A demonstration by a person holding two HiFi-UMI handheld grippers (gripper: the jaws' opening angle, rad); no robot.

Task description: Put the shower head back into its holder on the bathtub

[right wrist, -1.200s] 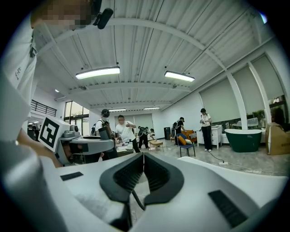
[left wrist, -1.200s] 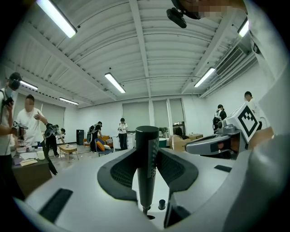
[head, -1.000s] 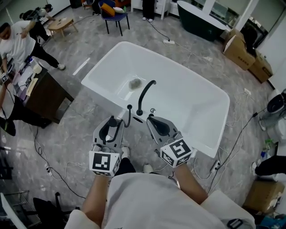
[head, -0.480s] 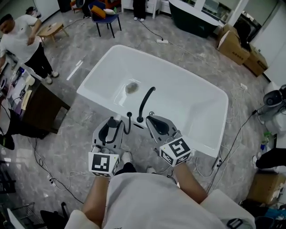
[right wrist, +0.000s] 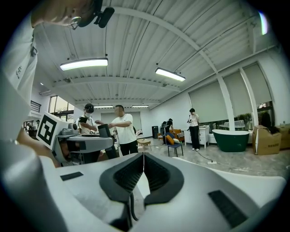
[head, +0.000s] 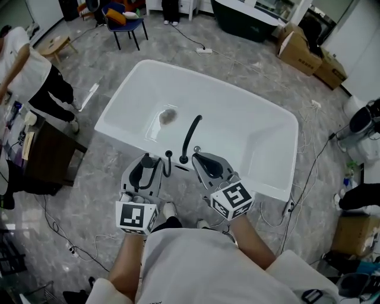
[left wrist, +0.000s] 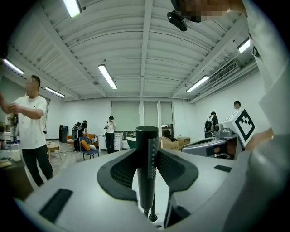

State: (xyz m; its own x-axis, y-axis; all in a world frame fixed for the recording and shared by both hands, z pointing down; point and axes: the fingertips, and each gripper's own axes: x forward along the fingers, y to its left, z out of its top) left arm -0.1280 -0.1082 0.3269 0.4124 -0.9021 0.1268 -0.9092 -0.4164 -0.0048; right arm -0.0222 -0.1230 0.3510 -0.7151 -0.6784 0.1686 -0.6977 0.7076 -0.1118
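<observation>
The white bathtub (head: 255, 127) lies ahead, with a black curved spout (head: 190, 133) standing on its near rim. My left gripper (head: 146, 161) is just short of that rim, left of the spout. It is shut on the black cylindrical shower head (left wrist: 146, 172), which stands upright between the jaws of the left gripper (left wrist: 146, 156). The black hose (head: 168, 164) loops from it beside the rim. My right gripper (head: 200, 158) hangs next to the spout's base, shut and holding nothing; in its own view the pads of the right gripper (right wrist: 142, 158) meet. I cannot pick out the holder.
A dark desk (head: 41, 157) and a person (head: 32, 74) stand to the left. Cables (head: 309, 172) trail over the floor to the right of the tub. A blue chair (head: 122, 18), cardboard boxes (head: 309, 50) and a dark green tub (head: 249, 12) are at the back.
Both grippers have come a little closer to the tub's near rim, and the tub has slid left in the head view. The grip on the shower head is unchanged.
</observation>
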